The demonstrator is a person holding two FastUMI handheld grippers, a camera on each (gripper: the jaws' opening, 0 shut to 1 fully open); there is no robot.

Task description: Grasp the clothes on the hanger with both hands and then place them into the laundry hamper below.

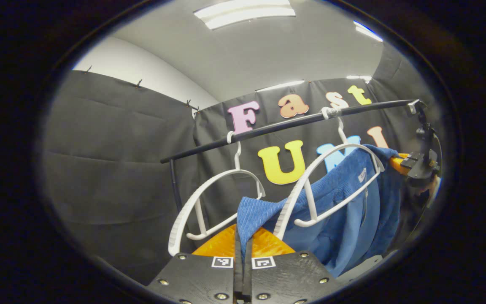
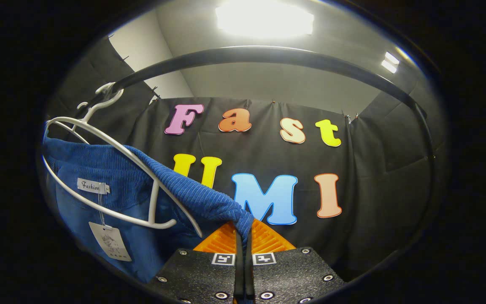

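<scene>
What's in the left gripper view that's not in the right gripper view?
Left gripper view: a bare hanger and the right tongs seen from afar. Right gripper view: a paper tag and a sewn label. Both: the blue top on its white hanger, and the black rail.

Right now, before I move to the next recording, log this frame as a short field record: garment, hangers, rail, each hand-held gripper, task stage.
garment: blue ribbed garment, draped on a white hanger, tags hanging inside
second hanger: white, bare, on the same rail
rail: black bar, both hangers hooked on it
left hand-held gripper: shut on a corner of the garment
right hand-held gripper: shut on the garment's other shoulder
task stage: both grasps made; garment not yet off the hanger
</scene>
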